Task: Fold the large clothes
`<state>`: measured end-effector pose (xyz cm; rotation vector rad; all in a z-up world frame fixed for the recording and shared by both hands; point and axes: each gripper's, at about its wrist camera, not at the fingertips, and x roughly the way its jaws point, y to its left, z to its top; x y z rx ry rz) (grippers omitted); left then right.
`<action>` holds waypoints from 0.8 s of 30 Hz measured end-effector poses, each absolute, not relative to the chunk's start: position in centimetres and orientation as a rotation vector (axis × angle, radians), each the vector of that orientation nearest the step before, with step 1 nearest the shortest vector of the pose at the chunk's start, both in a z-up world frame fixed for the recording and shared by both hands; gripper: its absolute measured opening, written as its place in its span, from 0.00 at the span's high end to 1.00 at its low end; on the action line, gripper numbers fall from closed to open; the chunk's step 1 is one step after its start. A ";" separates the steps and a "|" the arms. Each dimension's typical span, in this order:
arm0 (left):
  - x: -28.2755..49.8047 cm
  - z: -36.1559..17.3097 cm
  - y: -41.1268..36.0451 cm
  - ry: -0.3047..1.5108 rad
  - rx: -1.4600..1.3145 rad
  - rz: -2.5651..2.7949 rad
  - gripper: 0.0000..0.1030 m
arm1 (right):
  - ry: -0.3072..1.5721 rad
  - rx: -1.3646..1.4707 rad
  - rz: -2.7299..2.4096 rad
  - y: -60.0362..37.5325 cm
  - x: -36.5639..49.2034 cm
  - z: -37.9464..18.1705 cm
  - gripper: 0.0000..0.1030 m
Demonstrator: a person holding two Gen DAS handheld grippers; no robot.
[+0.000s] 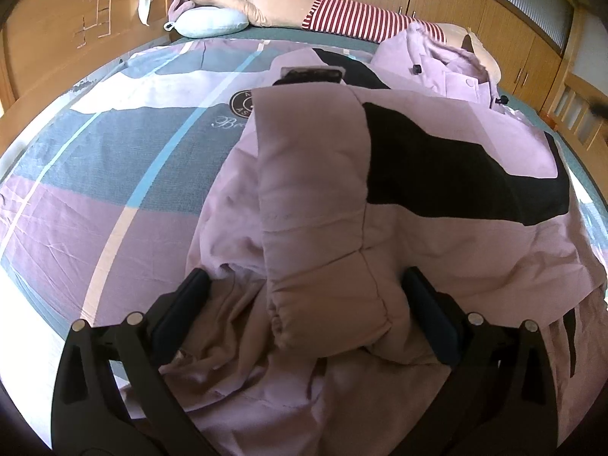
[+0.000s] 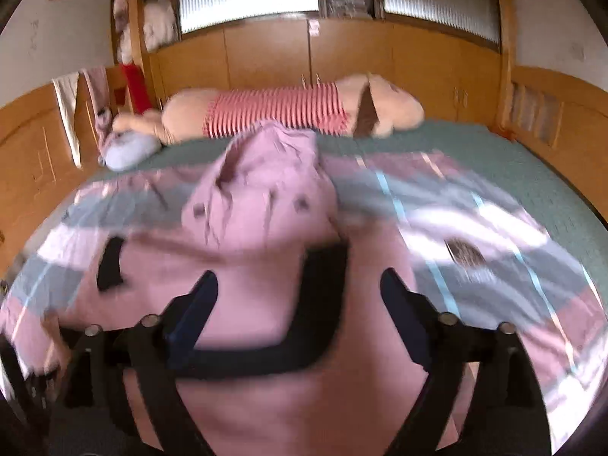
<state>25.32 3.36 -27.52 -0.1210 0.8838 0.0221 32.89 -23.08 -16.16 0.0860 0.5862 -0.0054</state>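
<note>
A large pink padded jacket (image 1: pixel 437 235) with black panels lies spread on the bed, its hood (image 1: pixel 448 68) at the far end. One sleeve (image 1: pixel 311 190) is folded over the body toward me. My left gripper (image 1: pixel 306 285) is open, its fingers on either side of the sleeve's cuff end. In the blurred right wrist view the jacket (image 2: pixel 266 266) also lies on the bed, hood (image 2: pixel 266 174) away from me. My right gripper (image 2: pixel 298 288) is open above the jacket, holding nothing.
The jacket rests on a pink, grey and white patterned bedspread (image 1: pixel 114 174). A big stuffed toy with a red striped shirt (image 1: pixel 342 15) and a small blue pillow (image 1: pixel 209 22) lie along the far edge. Wooden cabinets (image 2: pixel 342 57) surround the bed.
</note>
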 end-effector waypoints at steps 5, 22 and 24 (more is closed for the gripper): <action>25.3 -27.6 3.3 0.885 -0.120 0.022 0.02 | 0.660 0.092 -0.110 -22.2 46.8 -14.3 0.15; 25.5 -27.9 3.2 0.884 -0.117 0.023 0.02 | 0.711 0.015 -0.165 -21.0 55.0 -17.4 0.96; 25.5 -27.9 3.1 0.886 -0.113 0.026 0.02 | 0.628 -0.055 -0.106 -20.0 50.9 -15.4 0.96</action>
